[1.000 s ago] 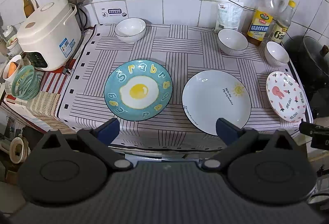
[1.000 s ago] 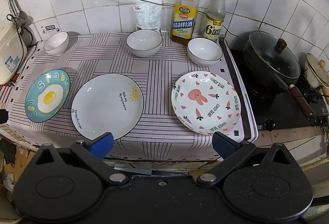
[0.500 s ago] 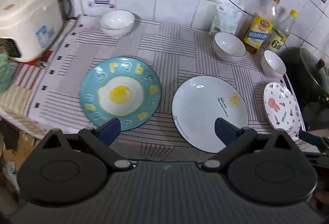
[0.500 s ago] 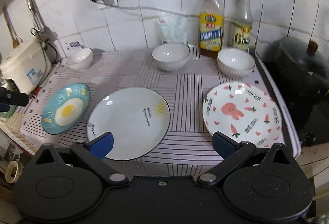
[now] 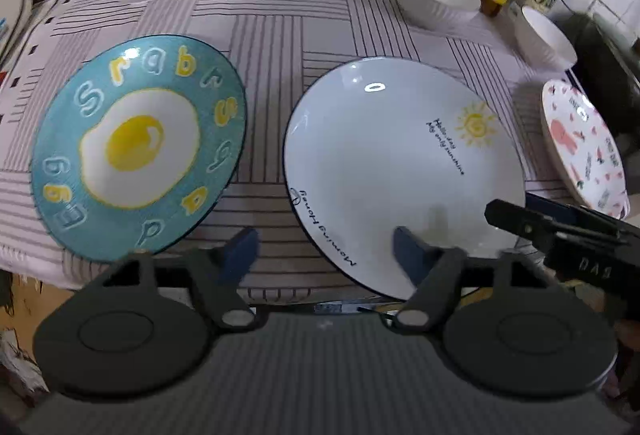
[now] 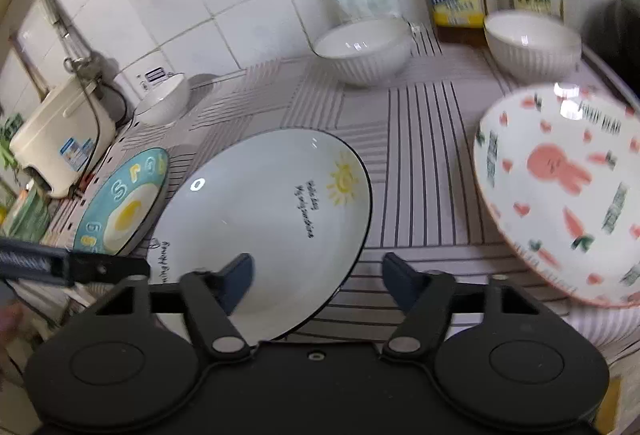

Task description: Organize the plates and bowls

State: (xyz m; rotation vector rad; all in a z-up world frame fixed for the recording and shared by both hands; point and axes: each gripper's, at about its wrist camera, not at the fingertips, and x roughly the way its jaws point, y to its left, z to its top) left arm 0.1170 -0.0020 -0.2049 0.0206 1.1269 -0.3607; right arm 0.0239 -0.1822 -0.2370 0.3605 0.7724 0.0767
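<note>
The white sun plate [image 5: 400, 171] lies flat in the middle of the tabletop [image 5: 280, 35], with the egg plate [image 5: 138, 147] left of it and the rabbit plate [image 6: 560, 191] right. Both the left tongs [image 5: 324, 255] and right tongs [image 6: 316, 275] stand apart and empty at its near rim, probably because this biggest plate should carry the stack.

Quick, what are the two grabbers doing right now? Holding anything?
Left gripper: open, holding nothing, low at the white plate's near edge.
Right gripper: open, holding nothing, also by the white plate.
</note>
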